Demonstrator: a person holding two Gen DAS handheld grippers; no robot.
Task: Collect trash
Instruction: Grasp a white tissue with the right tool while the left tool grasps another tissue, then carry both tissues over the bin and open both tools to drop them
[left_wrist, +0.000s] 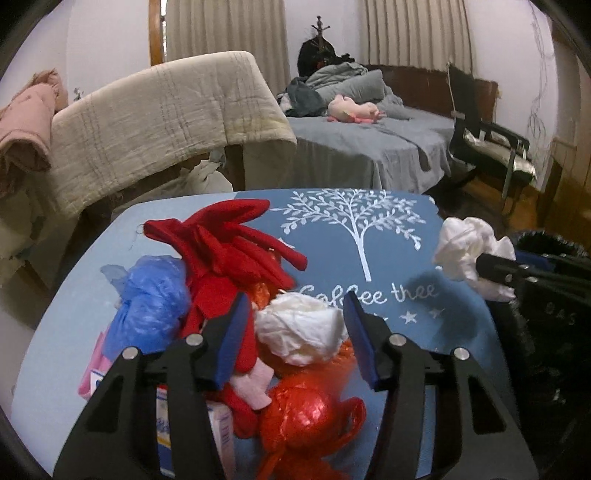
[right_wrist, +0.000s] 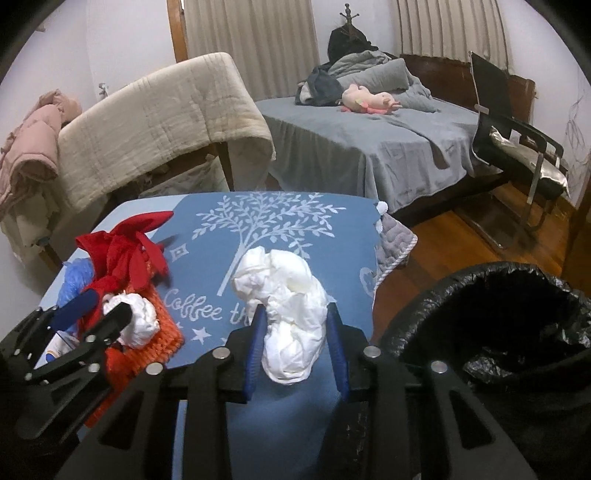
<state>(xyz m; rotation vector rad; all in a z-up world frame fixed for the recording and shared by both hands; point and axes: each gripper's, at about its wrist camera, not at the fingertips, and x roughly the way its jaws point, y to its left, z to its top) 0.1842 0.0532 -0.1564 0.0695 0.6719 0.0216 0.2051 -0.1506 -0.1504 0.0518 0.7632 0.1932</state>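
At frame centre the right gripper (right_wrist: 297, 345) clasps a crumpled white tissue wad (right_wrist: 290, 314), seemingly bound for the black-lined bin (right_wrist: 491, 332) at lower right, while the left gripper (left_wrist: 299, 334) straddles, unclenched, another white paper ball (left_wrist: 301, 328).

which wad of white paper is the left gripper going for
On the blue tree-print tablecloth, look in the pile with the red cloth. The white wad lies between the left gripper's pads, above a red plastic bag.

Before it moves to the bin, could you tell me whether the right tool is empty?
No, the right tool is shut on a crumpled white paper wad.
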